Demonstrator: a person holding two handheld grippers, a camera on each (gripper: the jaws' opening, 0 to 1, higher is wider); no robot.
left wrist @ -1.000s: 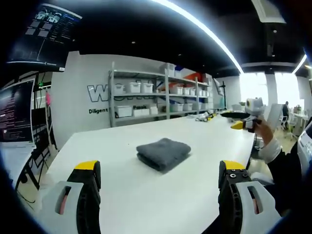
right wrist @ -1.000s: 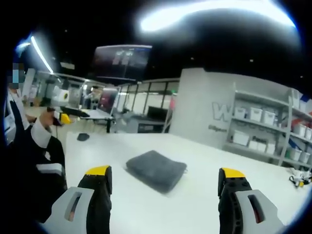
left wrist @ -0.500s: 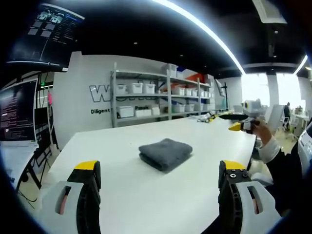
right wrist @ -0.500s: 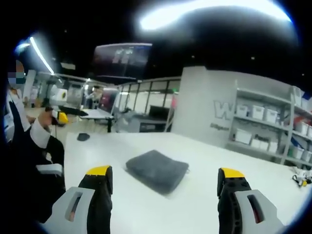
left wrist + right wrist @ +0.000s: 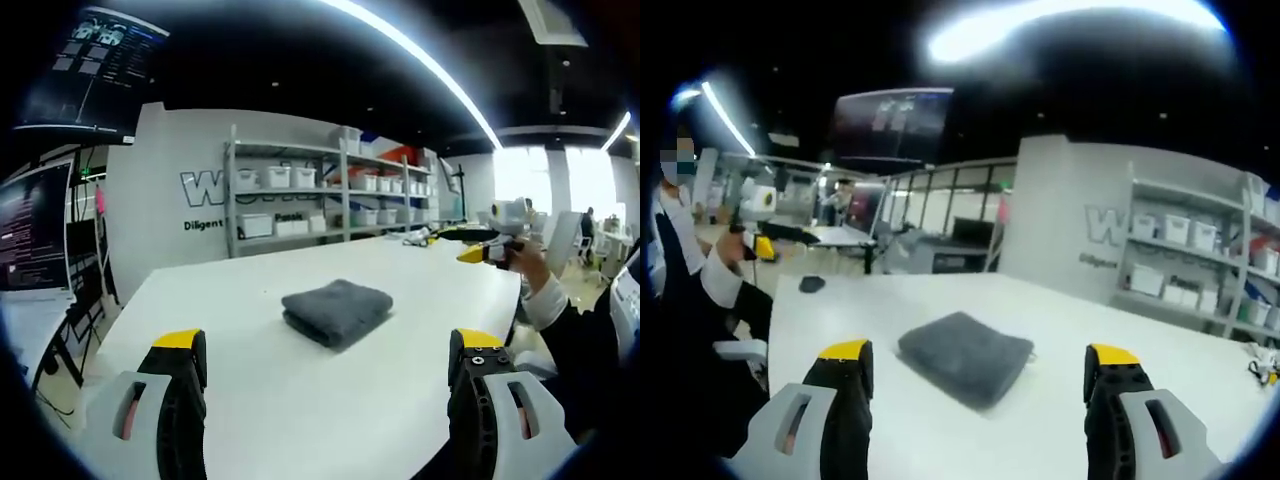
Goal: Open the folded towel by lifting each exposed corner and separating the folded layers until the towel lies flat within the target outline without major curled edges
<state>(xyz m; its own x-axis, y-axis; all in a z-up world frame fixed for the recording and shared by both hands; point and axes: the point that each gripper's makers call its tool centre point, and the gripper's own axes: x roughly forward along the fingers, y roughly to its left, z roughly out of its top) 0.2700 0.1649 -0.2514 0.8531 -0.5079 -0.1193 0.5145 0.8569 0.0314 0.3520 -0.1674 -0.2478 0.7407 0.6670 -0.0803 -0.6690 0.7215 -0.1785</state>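
Broadly, a white table point(image 5: 300, 390) spreads across both views, and behind it in the left gripper view stands a grey wall with a metal shelf rack point(image 5: 330, 190) holding white bins point(image 5: 275, 178); the rack also shows at the right of the right gripper view point(image 5: 1200, 260). A dark screen point(image 5: 892, 125) hangs overhead in the right gripper view. On the table lies the grey towel point(image 5: 336, 311), folded into a thick, roughly rectangular pad, flat on the surface and near the middle of the tabletop. In the left gripper view its long axis runs from lower left to upper right, with a rounded fold facing the camera; in the right gripper view the towel point(image 5: 964, 356) stretches from upper left to lower right. It sits ahead of both grippers, well apart from the jaws and touched by neither. The left gripper point(image 5: 325, 360) holds its yellow-tipped jaws spread wide with nothing between them, and the right gripper point(image 5: 980, 368) is likewise wide apart and holds nothing. A small dark object point(image 5: 812, 284) rests on the far left part of the table in the right gripper view.
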